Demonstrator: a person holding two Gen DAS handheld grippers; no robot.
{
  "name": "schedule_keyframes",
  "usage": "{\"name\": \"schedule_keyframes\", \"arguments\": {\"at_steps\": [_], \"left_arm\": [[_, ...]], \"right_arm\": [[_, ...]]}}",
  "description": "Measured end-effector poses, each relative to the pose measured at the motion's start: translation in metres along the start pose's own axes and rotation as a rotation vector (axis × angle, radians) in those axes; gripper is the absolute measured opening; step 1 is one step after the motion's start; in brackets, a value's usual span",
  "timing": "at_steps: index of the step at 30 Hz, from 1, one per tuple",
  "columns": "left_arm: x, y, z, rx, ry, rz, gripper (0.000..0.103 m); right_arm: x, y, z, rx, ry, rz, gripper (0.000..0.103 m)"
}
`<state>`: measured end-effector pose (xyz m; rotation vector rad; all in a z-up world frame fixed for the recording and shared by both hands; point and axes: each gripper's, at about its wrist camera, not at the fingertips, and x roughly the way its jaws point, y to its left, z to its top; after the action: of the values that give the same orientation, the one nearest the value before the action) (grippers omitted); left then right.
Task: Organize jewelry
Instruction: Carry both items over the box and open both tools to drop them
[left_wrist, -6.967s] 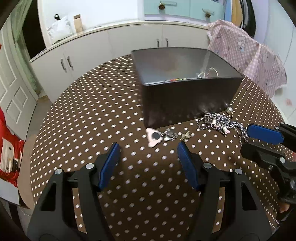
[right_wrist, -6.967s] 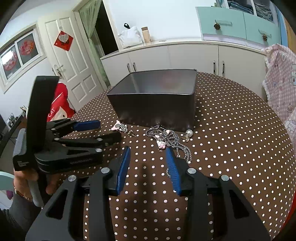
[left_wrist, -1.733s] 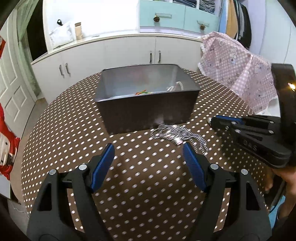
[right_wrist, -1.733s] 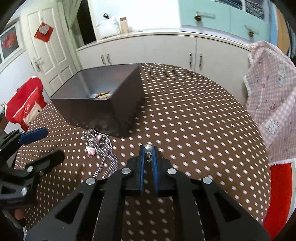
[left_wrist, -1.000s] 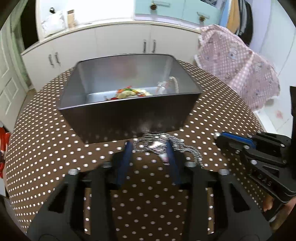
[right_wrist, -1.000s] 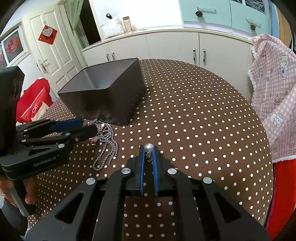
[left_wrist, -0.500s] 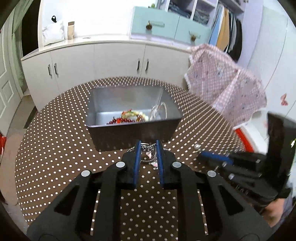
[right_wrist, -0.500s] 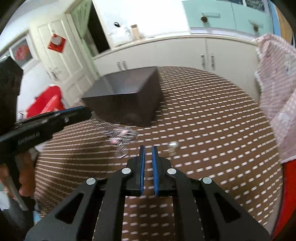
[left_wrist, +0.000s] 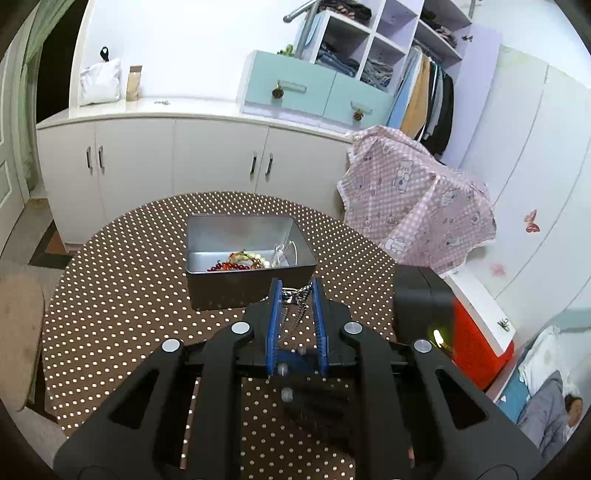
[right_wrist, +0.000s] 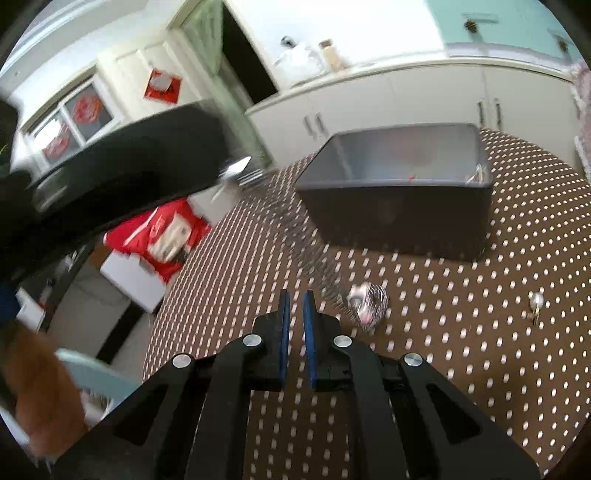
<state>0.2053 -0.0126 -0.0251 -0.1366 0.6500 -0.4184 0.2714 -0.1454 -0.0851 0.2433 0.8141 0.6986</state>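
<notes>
Blue pads line the two black fingers of the left gripper (left_wrist: 295, 291), and those fingers are squeezed onto a silver chain necklace (left_wrist: 294, 295), which hangs down between them in thin strands. This gripper is up in the air, above the round table with the brown cloth covered in white dots (left_wrist: 110, 280). Just past its tips sits the grey metal box with its open top (left_wrist: 251, 275). Inside the box, on the floor of it, lie red beads, yellow beads and a clear shiny piece (left_wrist: 251, 261). From the right wrist view the picture is blurry, but the same chain (right_wrist: 321, 266) shows as a streaky line that runs down from the left gripper's black body toward a little bunched pink and silver end (right_wrist: 367, 304), close to the dotted cloth; whether that end touches the cloth is too blurred to tell. The right gripper (right_wrist: 296, 299) has its blue pads pulled close together, with only a thin gap, and nothing between them. A small silver ball earring (right_wrist: 535, 302) lies on the cloth well off to the right, apart from the box (right_wrist: 399, 210). Behind the table stand long white cupboards (left_wrist: 166, 162). A pink checked cloth with little bears (left_wrist: 417, 206) is draped over something beside the table.
</notes>
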Motion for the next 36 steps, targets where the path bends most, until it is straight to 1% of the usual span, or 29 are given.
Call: {"name": "schedule_keyframes", "arguments": {"at_steps": [2,6,10,11,14,18,21,24,27,31,34,36], "left_arm": [[-0.008,0.002,0.001,0.000,-0.016,0.004,0.016],[-0.020,0.012,0.004,-0.018,-0.049,0.010,0.016],[-0.015,0.016,0.013,-0.028,-0.055,-0.004,0.016],[-0.012,0.016,0.016,-0.033,-0.054,-0.018,0.016],[-0.001,0.016,0.029,-0.032,-0.048,-0.025,0.016],[0.008,0.017,0.049,-0.017,-0.060,-0.012,0.016],[0.008,0.018,0.066,-0.014,-0.084,-0.007,0.016],[0.007,0.016,0.084,0.003,-0.110,-0.004,0.016],[0.005,0.012,0.098,0.019,-0.137,-0.002,0.016],[0.002,0.008,0.119,0.032,-0.176,0.003,0.016],[0.000,0.006,0.126,0.034,-0.198,0.000,0.017],[0.004,0.006,0.127,0.037,-0.196,-0.003,0.017]], "right_arm": [[-0.014,-0.004,0.005,0.020,-0.055,-0.016,0.006],[-0.043,-0.008,0.016,0.014,-0.145,-0.062,0.006],[-0.055,-0.008,0.034,0.001,-0.198,-0.084,0.006],[-0.057,-0.008,0.040,-0.008,-0.209,-0.088,0.006],[-0.056,-0.010,0.053,-0.023,-0.235,-0.111,0.006],[-0.055,-0.013,0.067,-0.033,-0.253,-0.124,0.006],[-0.057,-0.015,0.076,-0.050,-0.263,-0.132,0.006],[-0.056,-0.015,0.085,-0.070,-0.253,-0.137,0.006],[-0.047,-0.020,0.087,-0.073,-0.227,-0.150,0.006],[-0.038,-0.030,0.088,-0.051,-0.205,-0.152,0.006],[-0.037,-0.037,0.088,-0.035,-0.203,-0.145,0.006],[-0.037,-0.038,0.089,-0.035,-0.200,-0.144,0.006]]}}
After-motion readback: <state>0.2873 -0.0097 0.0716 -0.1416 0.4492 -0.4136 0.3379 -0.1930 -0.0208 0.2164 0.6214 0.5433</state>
